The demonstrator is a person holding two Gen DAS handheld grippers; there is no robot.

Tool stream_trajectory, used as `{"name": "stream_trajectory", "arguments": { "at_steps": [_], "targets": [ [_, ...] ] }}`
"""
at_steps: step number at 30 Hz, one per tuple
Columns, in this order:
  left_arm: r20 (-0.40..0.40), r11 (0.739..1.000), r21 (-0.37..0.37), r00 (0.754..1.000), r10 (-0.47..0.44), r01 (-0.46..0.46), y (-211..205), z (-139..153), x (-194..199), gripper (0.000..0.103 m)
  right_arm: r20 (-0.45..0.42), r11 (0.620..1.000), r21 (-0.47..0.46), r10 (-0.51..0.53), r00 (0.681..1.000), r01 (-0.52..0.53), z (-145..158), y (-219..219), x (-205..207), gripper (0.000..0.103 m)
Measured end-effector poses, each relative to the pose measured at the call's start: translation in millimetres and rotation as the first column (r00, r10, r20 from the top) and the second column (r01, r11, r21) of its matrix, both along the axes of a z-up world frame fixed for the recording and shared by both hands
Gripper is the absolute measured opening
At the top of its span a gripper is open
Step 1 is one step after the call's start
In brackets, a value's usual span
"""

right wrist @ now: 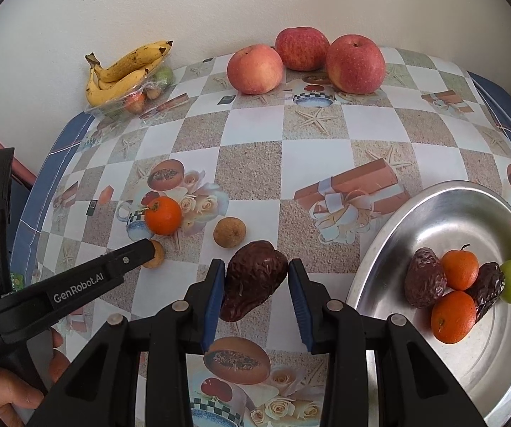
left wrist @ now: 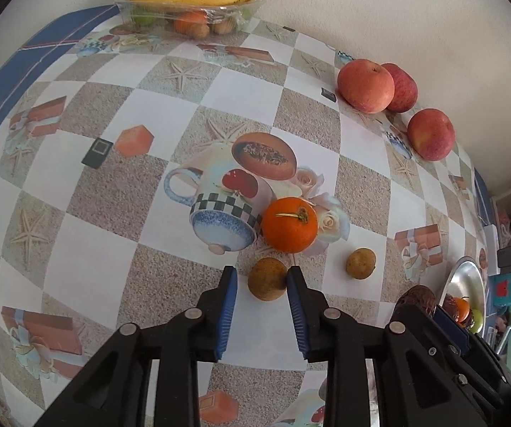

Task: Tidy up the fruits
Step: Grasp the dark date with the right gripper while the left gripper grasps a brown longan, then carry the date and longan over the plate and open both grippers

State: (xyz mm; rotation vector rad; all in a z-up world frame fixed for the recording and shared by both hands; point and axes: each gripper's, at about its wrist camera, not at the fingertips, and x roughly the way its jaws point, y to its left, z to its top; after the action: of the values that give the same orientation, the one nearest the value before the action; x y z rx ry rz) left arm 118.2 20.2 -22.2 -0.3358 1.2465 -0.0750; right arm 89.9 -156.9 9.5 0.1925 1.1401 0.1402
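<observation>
A small brown round fruit (left wrist: 267,279) lies on the tablecloth between the fingertips of my left gripper (left wrist: 262,274). The right pad touches it; a sliver of cloth shows at the left pad, so the jaws stand open. In the right wrist view, one left finger (right wrist: 137,252) hides part of that fruit (right wrist: 157,256). My right gripper (right wrist: 257,267) is shut on a dark wrinkled fruit (right wrist: 251,284), held above the cloth. A mandarin (left wrist: 289,224) and a second brown fruit (left wrist: 361,263) sit just beyond the left gripper. To the right, a metal bowl (right wrist: 469,220) holds two mandarins, two dark fruits and a green one.
Three apples (right wrist: 255,69) stand along the back wall. Bananas (right wrist: 123,71) lie on a clear plastic tray (left wrist: 191,10) of small fruits in the far left corner. The table's blue edge (right wrist: 41,178) runs on the left. A hand (right wrist: 13,398) holds the left gripper.
</observation>
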Motion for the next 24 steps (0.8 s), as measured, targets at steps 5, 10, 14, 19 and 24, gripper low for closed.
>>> {"name": "stream_trajectory", "arguments": {
  "at_steps": [5, 10, 14, 19, 24],
  "targets": [
    [-0.015, 0.999, 0.036, 1.000, -0.003, 0.004, -2.8, -8.0, -1.0, 0.030, 0.001, 1.000, 0.004, -0.002, 1.000, 0.002, 0.4, -1.0, -0.2, 0.038],
    [-0.012, 0.999, 0.038, 1.000, 0.010, -0.010, 1.5, -7.2, -1.1, 0.026, 0.001, 1.000, 0.004, -0.003, 1.000, 0.003, 0.2, -0.7, -0.7, 0.038],
    [-0.012, 1.000, 0.026, 1.000, 0.012, -0.012, 3.0, -6.0, -2.1, 0.026, -0.005, 1.000, 0.004, -0.004, 1.000, 0.004, -1.1, -1.6, -1.2, 0.038],
    [0.004, 1.000, 0.012, 1.000, 0.005, -0.005, 1.6, 3.6, -3.3, 0.026, -0.006, 1.000, 0.000, -0.008, 1.000, 0.008, 1.0, -2.7, -2.7, 0.038],
    [0.050, 1.000, -0.008, 0.999, -0.011, 0.011, -3.1, 22.7, -8.3, 0.026, 0.003, 1.000, -0.004, -0.011, 1.000, 0.011, 6.9, -2.6, -6.9, 0.038]
  ]
}}
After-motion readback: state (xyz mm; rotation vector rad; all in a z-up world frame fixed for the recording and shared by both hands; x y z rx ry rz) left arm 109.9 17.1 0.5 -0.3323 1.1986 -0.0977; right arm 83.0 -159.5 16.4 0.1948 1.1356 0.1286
